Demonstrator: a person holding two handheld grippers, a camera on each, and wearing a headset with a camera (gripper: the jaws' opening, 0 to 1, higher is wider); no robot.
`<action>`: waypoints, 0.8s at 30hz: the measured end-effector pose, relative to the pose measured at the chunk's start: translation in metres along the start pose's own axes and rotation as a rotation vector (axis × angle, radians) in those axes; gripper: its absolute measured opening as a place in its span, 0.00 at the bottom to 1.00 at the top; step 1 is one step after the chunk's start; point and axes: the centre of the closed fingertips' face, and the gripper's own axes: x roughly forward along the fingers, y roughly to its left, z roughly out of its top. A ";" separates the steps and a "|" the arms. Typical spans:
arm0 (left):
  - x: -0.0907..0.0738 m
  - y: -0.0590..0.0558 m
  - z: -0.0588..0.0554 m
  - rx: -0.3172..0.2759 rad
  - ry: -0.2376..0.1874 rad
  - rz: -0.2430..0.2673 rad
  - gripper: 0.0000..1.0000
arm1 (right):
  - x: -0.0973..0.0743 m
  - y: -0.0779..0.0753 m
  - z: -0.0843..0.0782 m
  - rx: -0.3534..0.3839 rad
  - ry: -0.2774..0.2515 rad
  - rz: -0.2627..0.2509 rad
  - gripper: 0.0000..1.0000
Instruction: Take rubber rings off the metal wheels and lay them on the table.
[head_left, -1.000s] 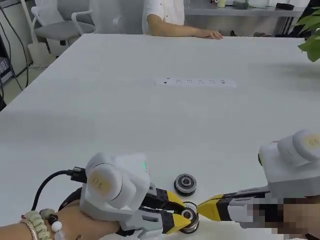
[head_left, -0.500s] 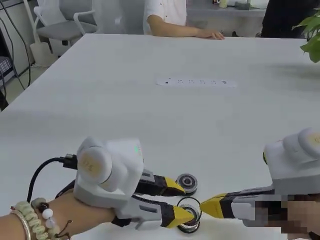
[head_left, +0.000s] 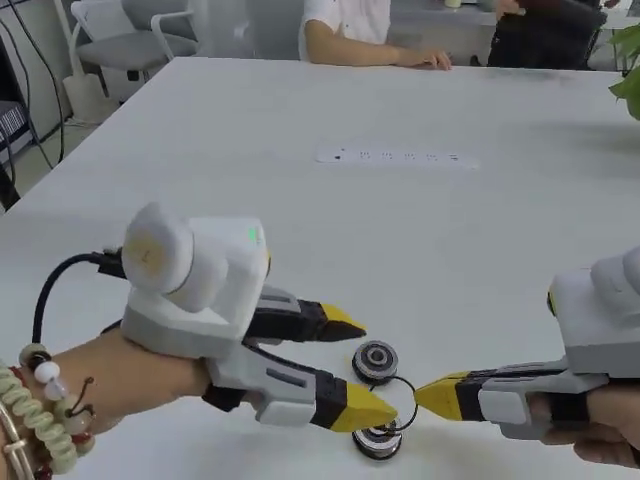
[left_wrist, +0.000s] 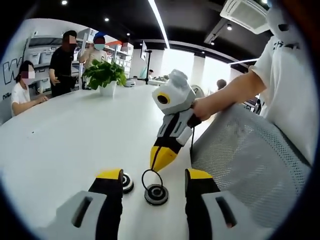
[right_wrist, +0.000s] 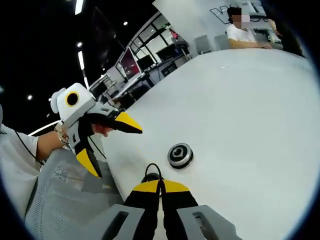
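Note:
Two metal wheels lie near the table's front edge: the far wheel (head_left: 376, 360) (left_wrist: 126, 182) (right_wrist: 180, 155) and the near wheel (head_left: 378, 441) (left_wrist: 156, 194). A thin black rubber ring (head_left: 408, 384) (left_wrist: 151, 178) (right_wrist: 152, 172) stands as a loop above the near wheel, its lower end touching it. My right gripper (head_left: 424, 396) (left_wrist: 161, 157) (right_wrist: 161, 186) is shut on the ring's top. My left gripper (head_left: 362, 367) (left_wrist: 155, 175) (right_wrist: 107, 137) is open, one jaw on each side of the wheels, holding nothing.
A white power strip (head_left: 395, 156) lies mid-table. A person sits at the far edge with an arm (head_left: 385, 58) on the table. A potted plant (left_wrist: 103, 75) stands at the far right, and office chairs (head_left: 125, 40) at the far left.
My left gripper, which closed around the near wheel, has opened wide and lifted. The right gripper has drawn the rubber ring up off that wheel into a loop.

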 end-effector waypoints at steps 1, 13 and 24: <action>-0.004 0.002 0.003 -0.002 -0.003 0.006 0.51 | 0.000 0.000 0.002 0.001 -0.006 -0.002 0.00; -0.052 0.008 0.022 0.109 0.039 0.086 0.67 | -0.019 -0.006 0.024 0.042 -0.120 -0.033 0.00; -0.098 0.003 0.017 0.121 0.057 0.158 0.75 | -0.039 -0.018 0.039 0.092 -0.217 -0.056 0.00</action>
